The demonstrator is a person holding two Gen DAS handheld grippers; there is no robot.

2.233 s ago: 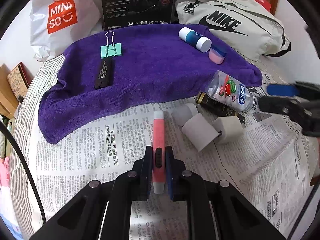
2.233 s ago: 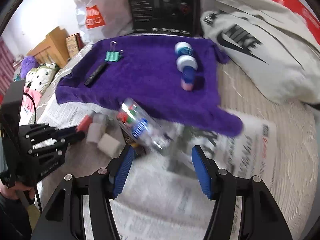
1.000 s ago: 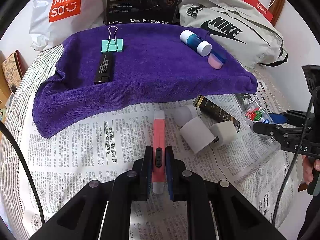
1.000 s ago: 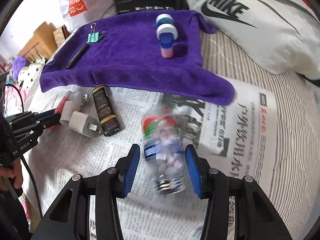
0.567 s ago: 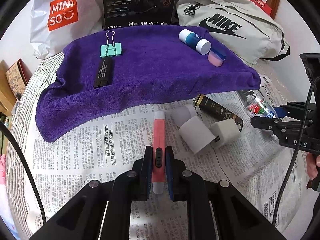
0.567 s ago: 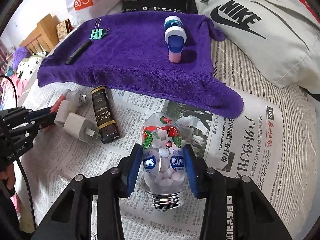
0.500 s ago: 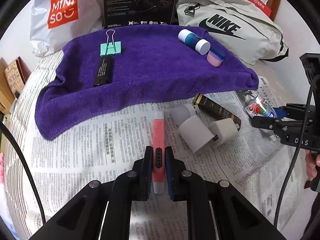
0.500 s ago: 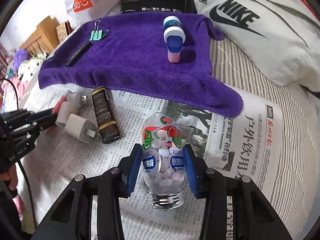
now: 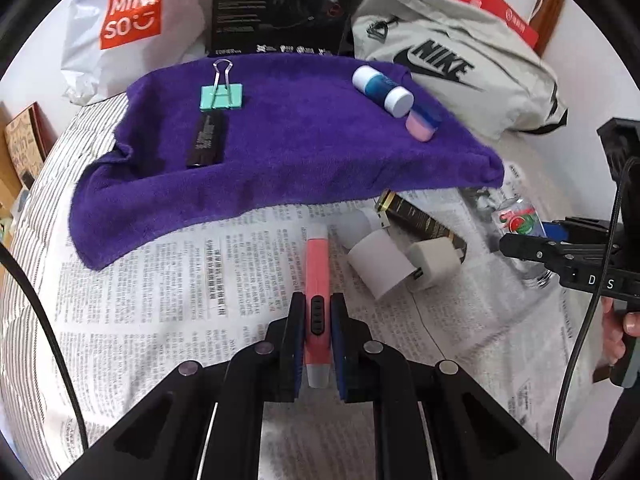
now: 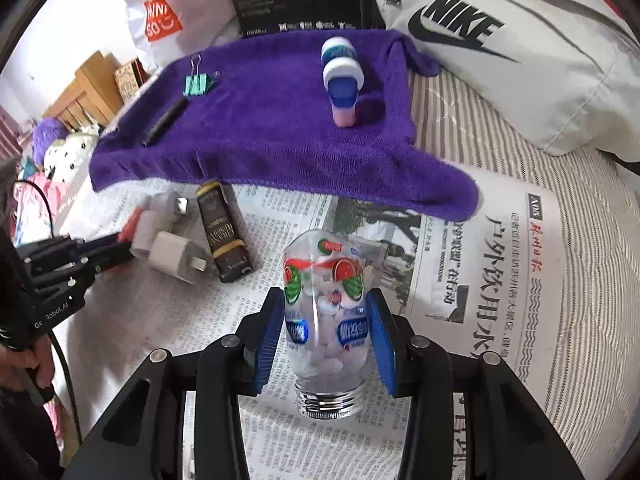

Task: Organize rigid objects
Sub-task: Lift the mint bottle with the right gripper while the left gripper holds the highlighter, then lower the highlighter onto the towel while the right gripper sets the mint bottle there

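Observation:
My left gripper [image 9: 317,322] is shut on a pink utility knife [image 9: 317,272] that lies along the newspaper, tip toward the purple towel [image 9: 280,152]. My right gripper [image 10: 325,330] is shut on a clear candy bottle [image 10: 326,312] with watermelon labels, its metal neck toward the camera; the bottle also shows in the left wrist view [image 9: 518,220]. On the towel lie a green binder clip [image 9: 221,96], a black flat bar [image 9: 206,140], a blue-and-white tube [image 9: 382,90] and a pink-and-blue piece [image 9: 422,124].
Two white chargers [image 9: 434,266], a white USB piece [image 9: 352,228] and a dark gold-trimmed lighter [image 9: 420,220] lie on the newspaper between the grippers. A Miniso bag [image 9: 128,20], a black box [image 9: 280,4] and a Nike bag [image 9: 452,60] stand behind the towel.
My right gripper closed around the candy bottle about a second ago and keeps it held, now drawn slightly nearer the towel. My left gripper stays shut on the pink knife, barely moved.

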